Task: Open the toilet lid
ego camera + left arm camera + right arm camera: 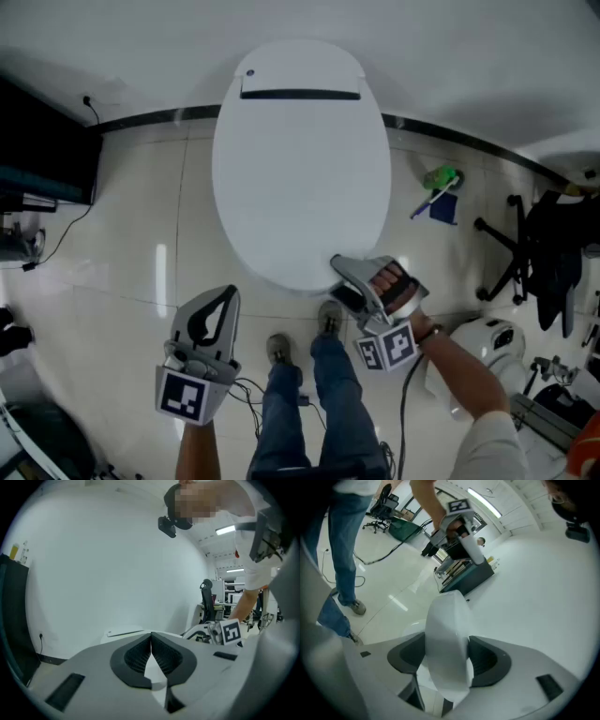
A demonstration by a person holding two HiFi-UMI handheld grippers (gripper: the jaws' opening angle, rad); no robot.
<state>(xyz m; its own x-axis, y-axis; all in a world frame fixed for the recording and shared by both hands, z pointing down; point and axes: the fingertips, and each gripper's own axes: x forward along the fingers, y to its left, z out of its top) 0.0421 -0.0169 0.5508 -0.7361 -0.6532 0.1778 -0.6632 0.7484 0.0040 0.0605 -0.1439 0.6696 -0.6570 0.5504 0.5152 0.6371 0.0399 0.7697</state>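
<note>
The toilet lid looks down flat, its front rim pinched between the half-spread jaws of the right gripper, while the left gripper hangs empty, jaws together, just short of that rim, so I judge the whole upward swing remains.

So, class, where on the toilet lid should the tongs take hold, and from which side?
The front rim of the toilet lid, approached from the front. Its hinge lies at the back by the wall, and the thin front lip fits between the tongs of the right gripper.
</note>
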